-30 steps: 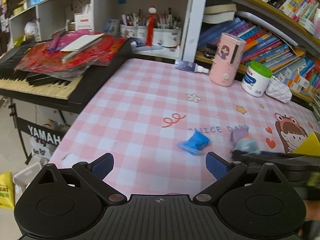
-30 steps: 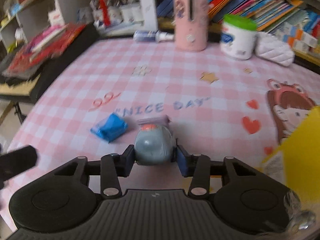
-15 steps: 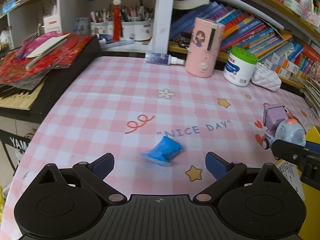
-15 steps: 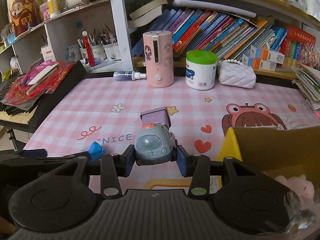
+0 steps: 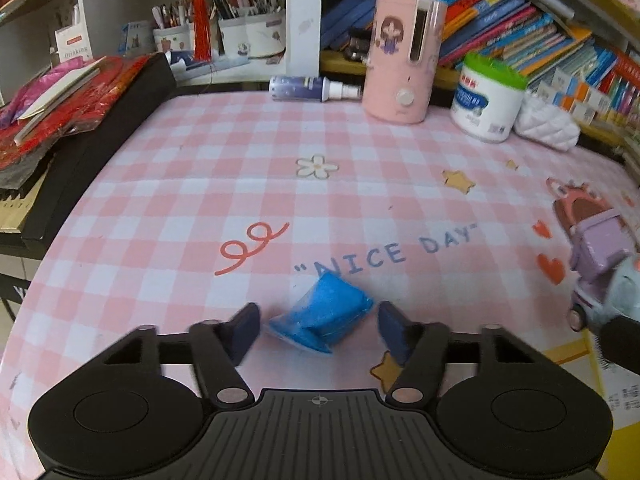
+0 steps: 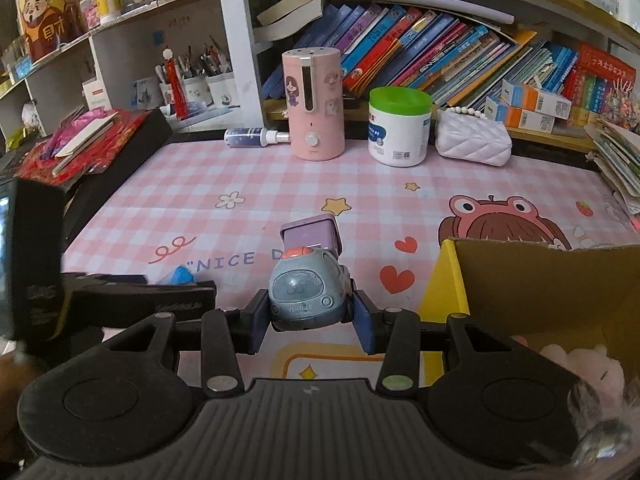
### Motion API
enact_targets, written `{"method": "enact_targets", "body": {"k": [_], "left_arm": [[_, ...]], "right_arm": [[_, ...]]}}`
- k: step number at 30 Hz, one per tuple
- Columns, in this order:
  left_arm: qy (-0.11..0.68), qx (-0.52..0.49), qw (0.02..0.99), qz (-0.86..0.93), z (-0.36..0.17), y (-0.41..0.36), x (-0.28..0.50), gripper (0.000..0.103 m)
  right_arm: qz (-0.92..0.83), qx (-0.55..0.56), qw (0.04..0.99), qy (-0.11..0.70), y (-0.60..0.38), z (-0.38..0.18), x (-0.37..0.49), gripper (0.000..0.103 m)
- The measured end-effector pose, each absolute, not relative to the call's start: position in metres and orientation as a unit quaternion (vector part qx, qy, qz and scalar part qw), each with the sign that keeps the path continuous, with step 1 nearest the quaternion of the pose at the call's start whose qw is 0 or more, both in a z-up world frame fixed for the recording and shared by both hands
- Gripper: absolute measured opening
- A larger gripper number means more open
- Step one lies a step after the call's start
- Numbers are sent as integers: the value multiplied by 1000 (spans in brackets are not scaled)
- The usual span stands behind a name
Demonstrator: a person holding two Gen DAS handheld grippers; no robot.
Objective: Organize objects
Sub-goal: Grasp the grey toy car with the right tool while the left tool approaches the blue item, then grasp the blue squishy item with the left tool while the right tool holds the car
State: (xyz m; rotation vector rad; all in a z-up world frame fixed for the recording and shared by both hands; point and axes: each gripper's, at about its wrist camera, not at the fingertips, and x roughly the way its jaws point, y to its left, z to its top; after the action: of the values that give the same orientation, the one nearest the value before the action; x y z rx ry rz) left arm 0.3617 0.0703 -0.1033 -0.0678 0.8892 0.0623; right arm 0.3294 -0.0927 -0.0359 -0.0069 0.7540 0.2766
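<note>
A blue packet lies on the pink checked tablecloth. My left gripper is open, its fingers on either side of the packet and apart from it. My right gripper is shut on a grey-blue toy truck with a purple bed, held above the cloth beside a yellow cardboard box. The truck also shows at the right edge of the left wrist view. The packet shows in the right wrist view, partly hidden behind the left gripper.
At the back stand a pink dispenser, a white tub with a green lid, a white quilted purse and a spray bottle. A keyboard with red bags is at the left. A plush toy lies in the box.
My left gripper moved forward and down around the blue packet and its fingers came closer together. My right gripper still holds the truck, near the box.
</note>
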Motion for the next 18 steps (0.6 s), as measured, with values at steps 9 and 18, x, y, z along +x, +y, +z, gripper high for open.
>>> {"method": "enact_targets", "body": {"k": [9, 18], "left_arm": [[413, -27, 910, 16, -92, 74, 350, 26], [381, -62, 923, 9, -46, 94, 292, 25]], "right_arm": [[147, -11, 913, 381, -90, -40, 326, 41], [169, -19, 909, 380, -77, -32, 312, 41]]}}
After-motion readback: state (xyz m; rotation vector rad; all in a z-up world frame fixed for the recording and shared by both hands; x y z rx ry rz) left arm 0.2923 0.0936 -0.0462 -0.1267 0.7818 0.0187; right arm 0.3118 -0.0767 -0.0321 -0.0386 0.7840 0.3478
